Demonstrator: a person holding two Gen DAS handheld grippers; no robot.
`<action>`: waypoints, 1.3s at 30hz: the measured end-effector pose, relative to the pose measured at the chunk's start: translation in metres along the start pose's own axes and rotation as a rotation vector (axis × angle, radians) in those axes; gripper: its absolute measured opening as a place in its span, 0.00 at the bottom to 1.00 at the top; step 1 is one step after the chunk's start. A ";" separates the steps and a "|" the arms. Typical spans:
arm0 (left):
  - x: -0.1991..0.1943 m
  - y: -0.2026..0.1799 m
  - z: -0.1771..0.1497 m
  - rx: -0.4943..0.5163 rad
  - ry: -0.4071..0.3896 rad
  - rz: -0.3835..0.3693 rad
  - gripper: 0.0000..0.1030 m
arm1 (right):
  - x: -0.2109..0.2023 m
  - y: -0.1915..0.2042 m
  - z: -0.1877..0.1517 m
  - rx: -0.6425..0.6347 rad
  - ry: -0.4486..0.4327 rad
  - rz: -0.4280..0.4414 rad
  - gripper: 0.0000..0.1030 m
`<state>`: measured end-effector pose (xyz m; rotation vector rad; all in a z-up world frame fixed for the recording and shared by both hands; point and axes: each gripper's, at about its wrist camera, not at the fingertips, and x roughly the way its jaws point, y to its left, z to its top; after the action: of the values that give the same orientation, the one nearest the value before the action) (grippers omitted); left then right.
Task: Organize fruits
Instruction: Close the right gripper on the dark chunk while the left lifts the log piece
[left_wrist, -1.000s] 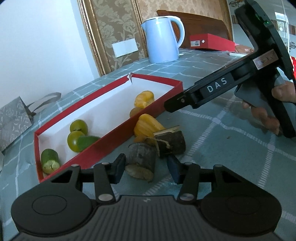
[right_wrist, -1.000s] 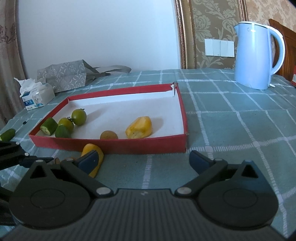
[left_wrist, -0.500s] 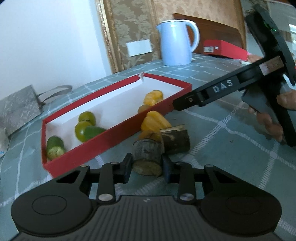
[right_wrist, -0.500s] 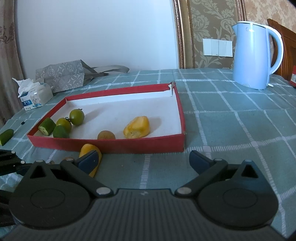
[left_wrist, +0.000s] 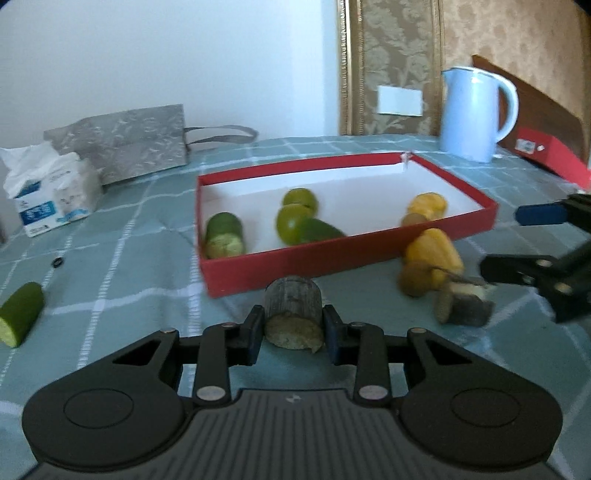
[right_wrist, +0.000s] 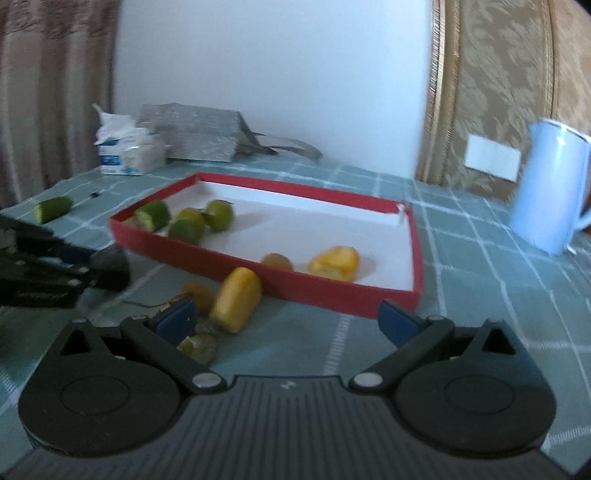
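My left gripper (left_wrist: 293, 332) is shut on a stubby grey-brown chunk (left_wrist: 293, 314) with a pale cut face, just in front of the red box (left_wrist: 332, 256). The box holds a green cucumber piece (left_wrist: 223, 232), green round fruits (left_wrist: 295, 218) and a yellow fruit (left_wrist: 424, 205). Outside its front wall lie a yellow fruit (right_wrist: 236, 302), a small brown fruit (right_wrist: 197, 295) and a dark chunk (left_wrist: 465, 306). My right gripper (right_wrist: 286, 319) stands open over the cloth right of these, its left finger beside them. Another cucumber piece (left_wrist: 20, 319) lies far left.
A pale blue kettle (left_wrist: 476, 114) stands behind the box at the right. A tissue pack (left_wrist: 51, 192) and a grey paper bag (left_wrist: 122, 144) sit at the back left. A second red box (left_wrist: 546, 155) lies at the far right on the checked green tablecloth.
My left gripper shut on the grey-brown chunk and rolled level, swinging toward the box's left end. The right gripper swung left, nearer the fruits in front of the box.
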<state>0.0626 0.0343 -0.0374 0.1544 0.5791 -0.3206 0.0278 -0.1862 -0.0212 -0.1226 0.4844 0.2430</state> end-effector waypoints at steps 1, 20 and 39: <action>0.001 0.001 0.000 -0.003 0.006 0.000 0.32 | -0.002 0.002 0.000 -0.008 -0.006 0.021 1.00; 0.002 0.002 -0.001 -0.002 0.015 -0.007 0.31 | 0.018 0.036 -0.002 -0.151 0.086 0.139 0.49; 0.005 0.002 0.002 -0.021 0.016 0.005 0.32 | 0.013 0.040 -0.004 -0.144 0.089 0.178 0.42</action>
<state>0.0682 0.0350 -0.0388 0.1382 0.5973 -0.3090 0.0269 -0.1453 -0.0331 -0.2319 0.5669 0.4486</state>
